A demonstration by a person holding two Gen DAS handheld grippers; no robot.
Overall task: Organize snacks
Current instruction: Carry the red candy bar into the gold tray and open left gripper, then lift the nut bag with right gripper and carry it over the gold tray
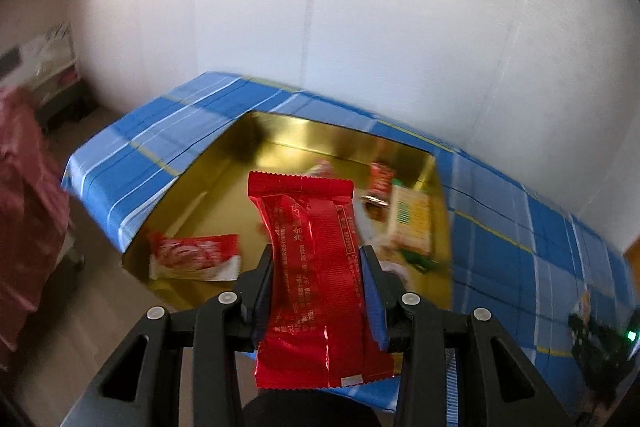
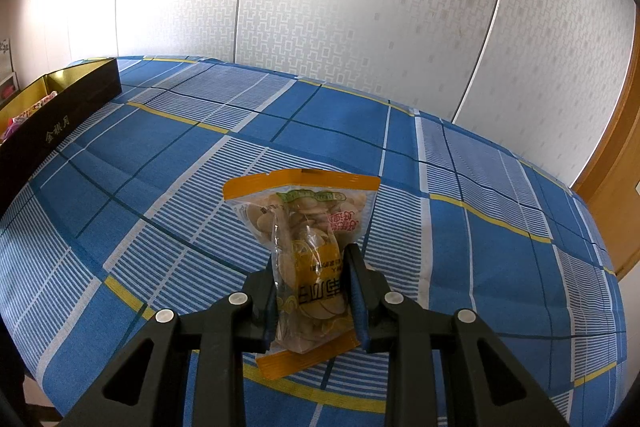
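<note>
Left view: a red packet (image 1: 316, 267) stands lengthwise between the jaws of the left gripper (image 1: 318, 263), which are clenched on its middle so that the crimped top edge projects ahead of the fingertips and the lower end hangs behind them, toward the camera. Beyond the packet, and seemingly under its top edge, lies an open gold-lined box (image 1: 224, 183) resting on a blue plaid cloth (image 1: 520, 247); it already holds a red-and-white packet (image 1: 196, 255) at its near left and a blurred cluster of snacks, among them a yellow packet (image 1: 412, 223), at its right. Right view: a clear bag of pale nuts (image 2: 308, 255) with orange seams is grasped about its lower half by the right gripper (image 2: 314, 263), jaws pressed in on both sides, over bare cloth; the box's dark outer wall (image 2: 60, 119) appears well apart at far left. Step in hand, as judged: carrying the red packet to the box. The next move calls for bringing it fully over the free gold floor, lowering, and then releasing; the nut bag would need a longer carry across the cloth.
</note>
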